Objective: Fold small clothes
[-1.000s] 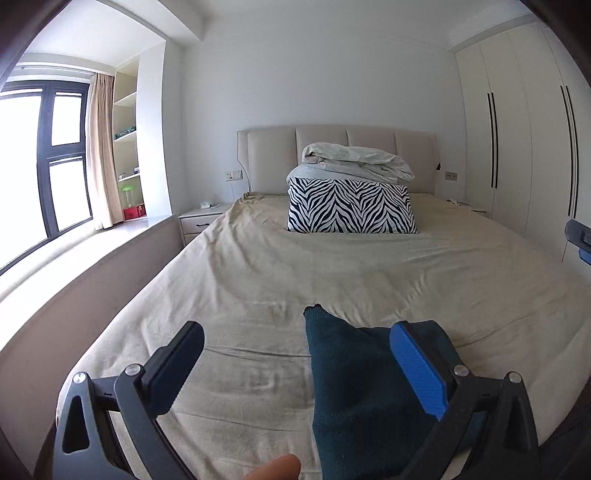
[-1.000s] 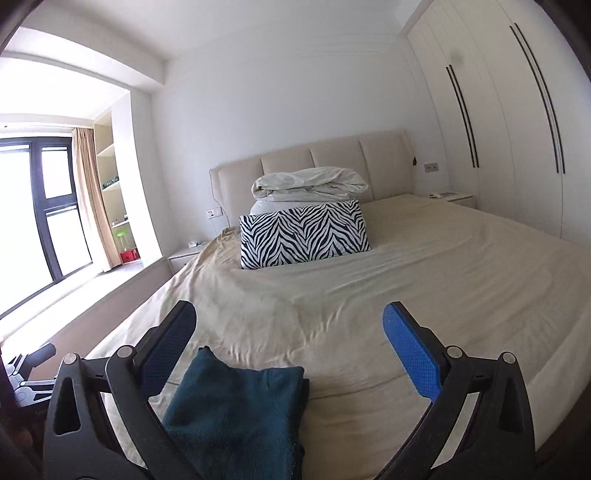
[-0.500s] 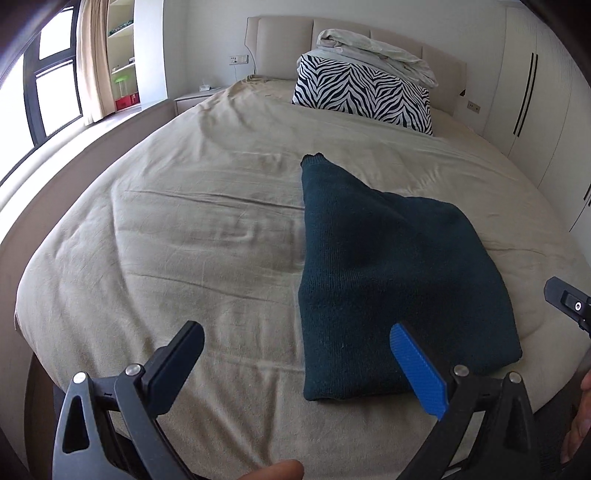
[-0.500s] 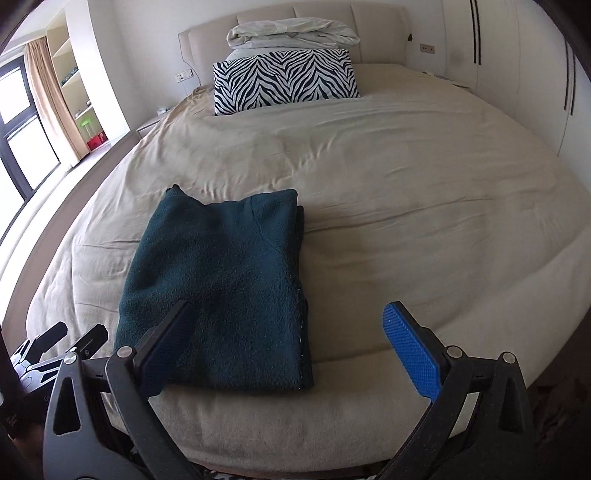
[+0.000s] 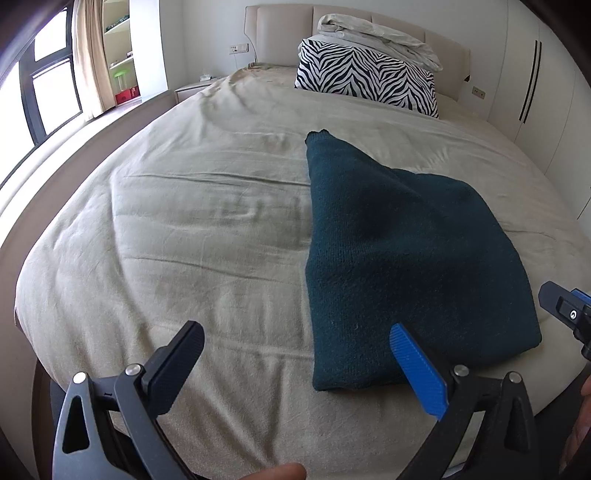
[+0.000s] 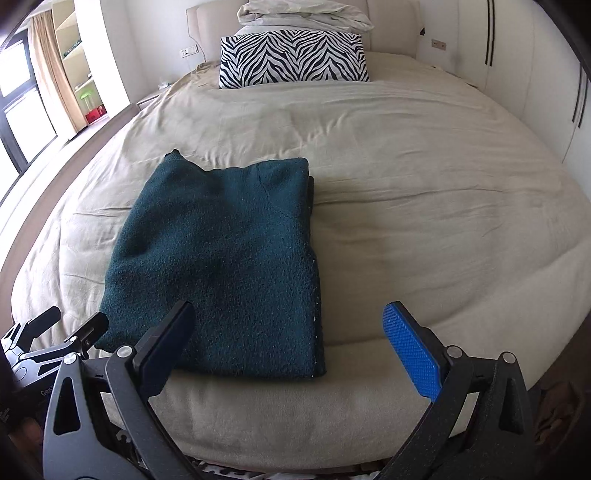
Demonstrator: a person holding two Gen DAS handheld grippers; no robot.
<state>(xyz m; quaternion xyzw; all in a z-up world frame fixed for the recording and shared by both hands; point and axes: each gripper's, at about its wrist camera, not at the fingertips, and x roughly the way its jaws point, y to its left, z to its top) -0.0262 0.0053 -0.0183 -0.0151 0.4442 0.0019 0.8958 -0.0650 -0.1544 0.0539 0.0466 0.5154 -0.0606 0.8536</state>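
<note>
A dark teal knitted garment [image 5: 399, 251] lies folded flat near the foot of the beige bed [image 5: 192, 229]. My left gripper [image 5: 295, 365] hovers open just short of the garment's near left corner, nothing between its fingers. In the right wrist view the same teal garment [image 6: 221, 258] lies ahead and to the left. My right gripper [image 6: 288, 347] is open above the bed's front edge, its black finger over the garment's near edge and the blue one over bare sheet. Each gripper shows at the edge of the other's view.
A zebra-print pillow [image 5: 365, 77] with a bundled duvet [image 5: 376, 33] on top sits at the headboard. White wardrobes [image 6: 535, 74] line the right wall. A window [image 5: 44, 85], curtain and shelves stand on the left. Wrinkled sheet [image 6: 424, 177] surrounds the garment.
Both views tilted down from the headboard and wall to the bed's foot, so the whole folded garment now shows. Both grippers stayed open.
</note>
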